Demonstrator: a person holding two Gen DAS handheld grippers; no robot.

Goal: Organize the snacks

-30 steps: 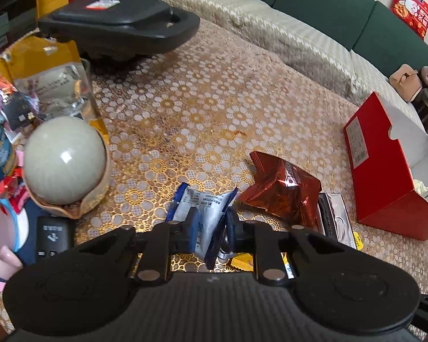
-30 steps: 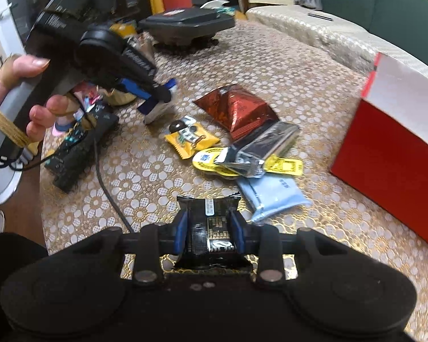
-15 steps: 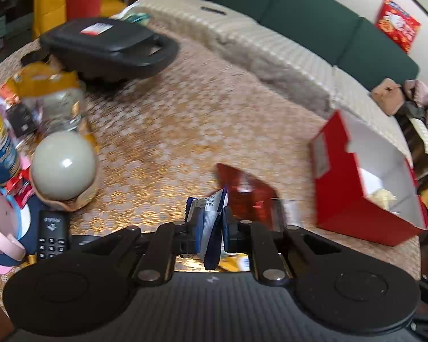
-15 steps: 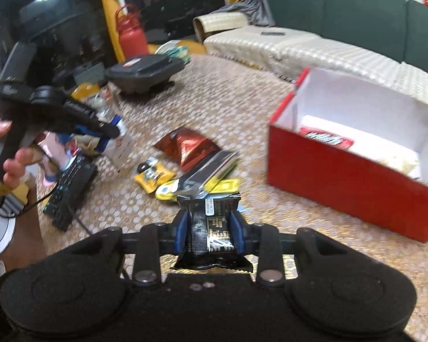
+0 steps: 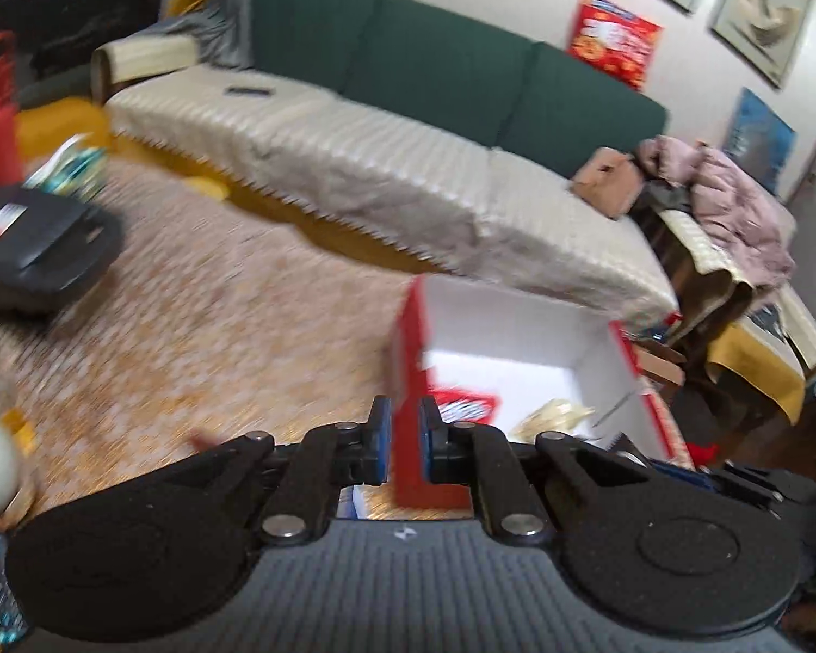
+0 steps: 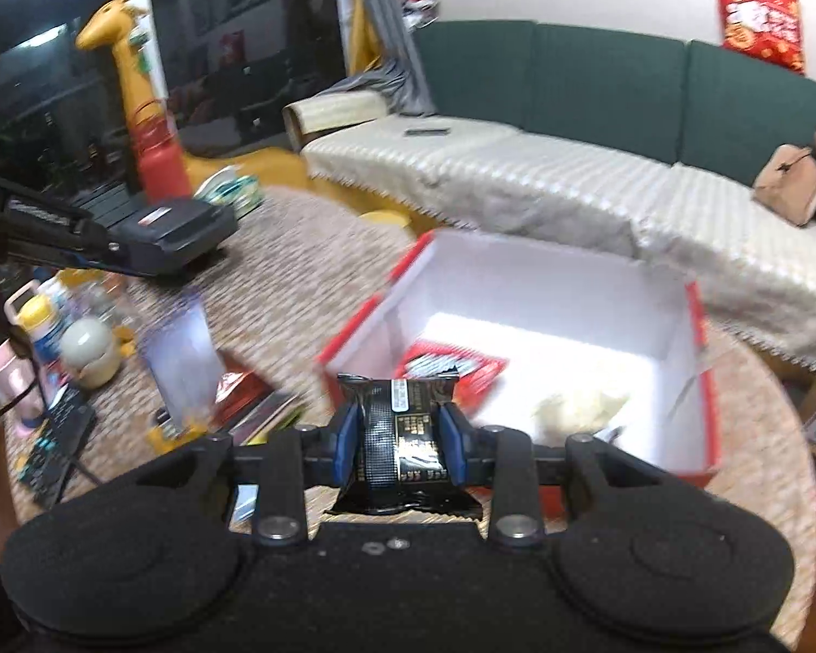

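An open red box [image 6: 517, 294] with a white inside stands on the table; it holds a red snack packet [image 6: 451, 367] and a pale snack [image 6: 576, 408]. My right gripper [image 6: 400, 449] is shut on a black snack packet [image 6: 400, 435], held just in front of the box's near wall. My left gripper [image 5: 405, 449] has its pads close together with nothing visible between them; the red box corner [image 5: 410, 381] shows through the gap. A blurred white-and-blue packet [image 6: 182, 359] hangs in the air below the left gripper [image 6: 65, 245] in the right wrist view.
Loose snack packets [image 6: 245, 397] lie on the gold patterned tablecloth [image 5: 190, 315] left of the box. A black appliance [image 5: 32, 250], bottles, a pale ball [image 6: 84, 345] and a remote [image 6: 54, 451] crowd the left side. A sofa [image 5: 408, 163] runs behind the table.
Both grippers have swung right toward the red box. The white-and-blue packet is no longer between the left pads; it appears blurred in mid-air. The right gripper still holds the black packet.
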